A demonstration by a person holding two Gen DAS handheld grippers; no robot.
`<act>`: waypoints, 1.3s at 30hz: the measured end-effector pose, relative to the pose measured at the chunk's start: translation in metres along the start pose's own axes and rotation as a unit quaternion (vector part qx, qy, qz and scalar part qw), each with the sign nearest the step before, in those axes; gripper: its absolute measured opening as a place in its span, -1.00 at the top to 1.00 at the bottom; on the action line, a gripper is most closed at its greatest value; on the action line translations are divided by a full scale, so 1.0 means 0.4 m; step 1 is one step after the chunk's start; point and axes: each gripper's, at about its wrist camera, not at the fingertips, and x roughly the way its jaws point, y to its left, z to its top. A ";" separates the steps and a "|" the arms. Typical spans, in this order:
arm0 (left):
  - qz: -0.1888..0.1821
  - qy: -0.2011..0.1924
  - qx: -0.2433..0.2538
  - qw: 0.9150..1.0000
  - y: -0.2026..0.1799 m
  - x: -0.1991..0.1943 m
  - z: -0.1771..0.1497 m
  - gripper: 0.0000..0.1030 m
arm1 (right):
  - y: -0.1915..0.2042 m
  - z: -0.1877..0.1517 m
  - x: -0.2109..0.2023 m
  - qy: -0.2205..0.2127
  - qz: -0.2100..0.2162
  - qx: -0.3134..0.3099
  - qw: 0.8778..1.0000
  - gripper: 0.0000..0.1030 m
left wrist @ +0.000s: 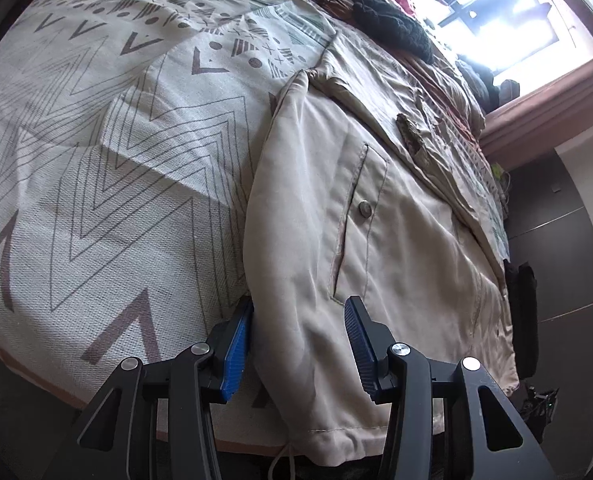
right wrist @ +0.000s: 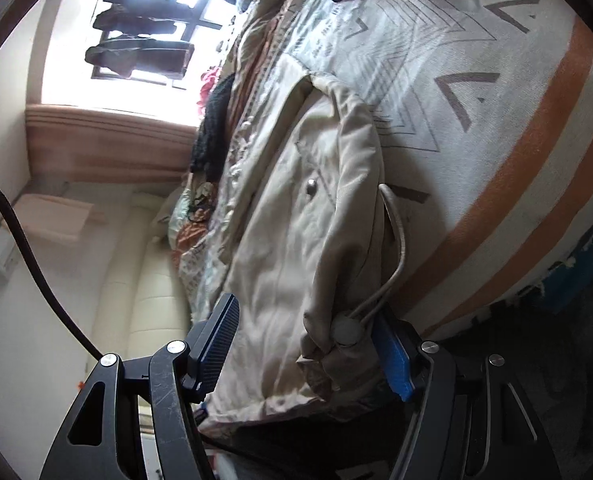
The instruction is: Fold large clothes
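A beige jacket [left wrist: 396, 220] lies flat on the patterned bed cover [left wrist: 116, 140], its hem at the near edge of the bed. My left gripper [left wrist: 298, 350] grips one hem corner: bunched fabric fills the gap, and both blue pads [left wrist: 238, 352] press on it. In the right wrist view the same jacket [right wrist: 296, 220] runs away from me. My right gripper [right wrist: 304, 354] holds the other hem corner, with the drawcord toggle [right wrist: 346, 332] and its looped cord against the right pad [right wrist: 392, 360]. Each front pocket shows a snap button [left wrist: 364, 209].
A dark knitted garment [left wrist: 388, 20] and other clothes are piled at the far end of the bed, below a bright window [left wrist: 496, 8]. A dark cupboard [left wrist: 556, 220] stands beside the bed. A cream padded surface [right wrist: 144, 280] and a black cable [right wrist: 28, 248] lie to the left.
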 end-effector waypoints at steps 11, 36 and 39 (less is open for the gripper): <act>-0.029 0.015 -0.010 0.999 0.004 0.006 -0.006 0.07 | -0.029 0.001 0.062 -0.003 -0.052 0.007 0.999 -0.26; -0.088 0.051 -0.006 0.995 0.002 0.039 -0.077 0.50 | -0.044 0.031 0.099 0.008 -0.075 0.012 0.997 0.49; -0.107 0.040 -0.048 0.992 0.037 0.040 -0.080 0.72 | -0.055 0.026 0.081 -0.003 -0.070 0.023 0.997 0.60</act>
